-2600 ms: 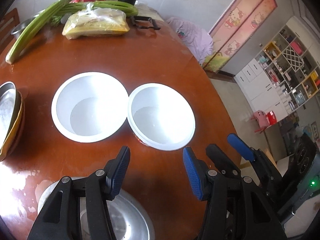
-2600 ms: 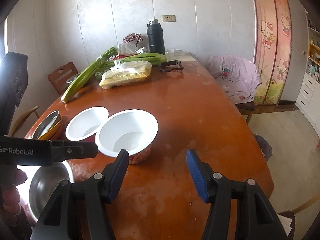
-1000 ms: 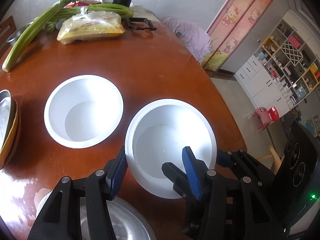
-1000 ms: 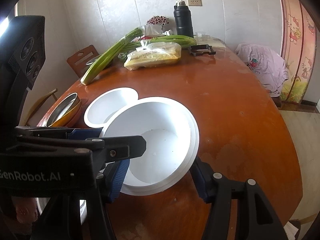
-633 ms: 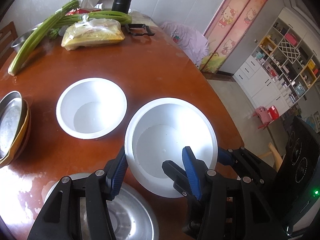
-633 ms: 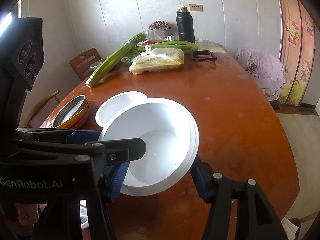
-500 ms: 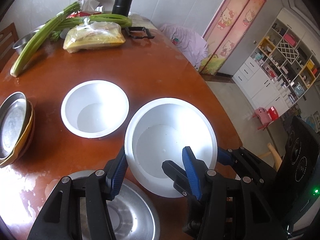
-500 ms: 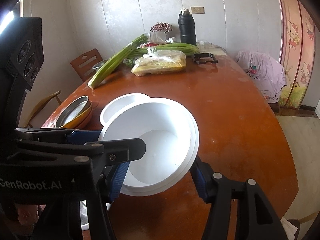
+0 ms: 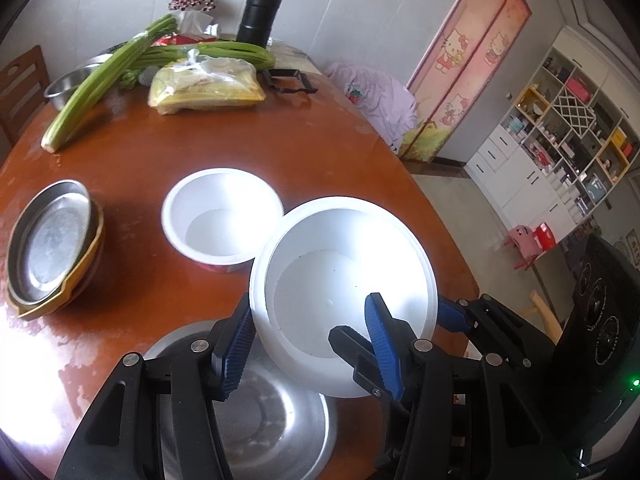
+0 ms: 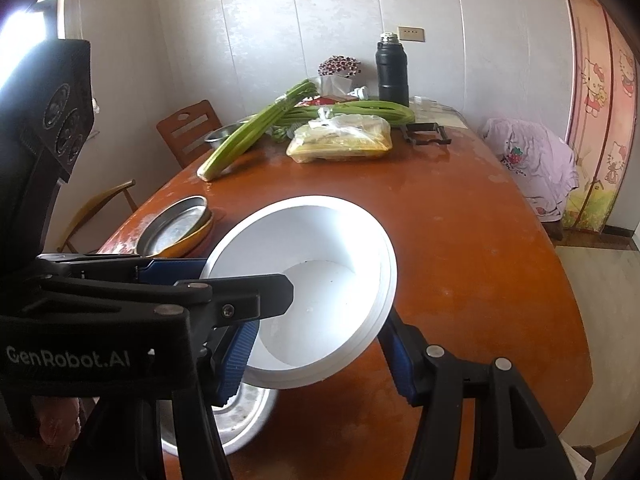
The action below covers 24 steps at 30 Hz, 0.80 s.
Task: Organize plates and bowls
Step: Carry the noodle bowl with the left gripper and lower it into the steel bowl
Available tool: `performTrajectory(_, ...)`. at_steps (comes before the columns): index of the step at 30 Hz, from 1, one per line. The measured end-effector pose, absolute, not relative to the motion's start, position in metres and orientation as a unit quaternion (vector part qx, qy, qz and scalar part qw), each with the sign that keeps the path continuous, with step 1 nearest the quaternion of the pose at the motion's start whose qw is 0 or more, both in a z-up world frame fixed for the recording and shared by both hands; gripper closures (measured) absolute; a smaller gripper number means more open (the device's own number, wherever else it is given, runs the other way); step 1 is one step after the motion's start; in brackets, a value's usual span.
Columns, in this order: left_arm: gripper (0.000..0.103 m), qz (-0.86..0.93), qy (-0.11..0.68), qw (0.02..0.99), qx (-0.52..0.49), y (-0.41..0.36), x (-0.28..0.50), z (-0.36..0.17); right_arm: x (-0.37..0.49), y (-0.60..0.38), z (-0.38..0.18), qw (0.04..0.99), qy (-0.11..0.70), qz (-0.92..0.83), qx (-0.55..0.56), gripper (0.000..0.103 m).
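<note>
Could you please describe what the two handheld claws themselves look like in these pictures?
Both the left claw and the right claw have black angular frames with silver screws and blue ribbed finger pads. The left one carries white "GenRobot.AI" lettering, seen in the right wrist view.

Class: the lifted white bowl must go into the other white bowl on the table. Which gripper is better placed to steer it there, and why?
Left, probably. Both grippers are shut on the lifted bowl, but the left gripper sits on the side nearer the other white bowl. The right gripper holds the bowl's outer walls, with the target hidden from its camera.
</note>
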State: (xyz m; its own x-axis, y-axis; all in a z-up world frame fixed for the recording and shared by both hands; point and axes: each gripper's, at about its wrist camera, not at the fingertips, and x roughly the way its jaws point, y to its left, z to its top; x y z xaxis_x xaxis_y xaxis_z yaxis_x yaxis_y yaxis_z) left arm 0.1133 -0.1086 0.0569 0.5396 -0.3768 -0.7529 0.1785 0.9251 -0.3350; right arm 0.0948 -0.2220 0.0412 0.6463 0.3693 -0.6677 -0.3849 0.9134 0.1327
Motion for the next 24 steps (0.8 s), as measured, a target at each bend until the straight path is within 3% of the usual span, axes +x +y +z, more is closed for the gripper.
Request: performTrajectory(24,0.048,-0.132,0.454,0.873,-0.124,-0.043,0.059,0.051,0.053,-0.162,0.043,0.885,0.38,0.266,-0.034,0.043)
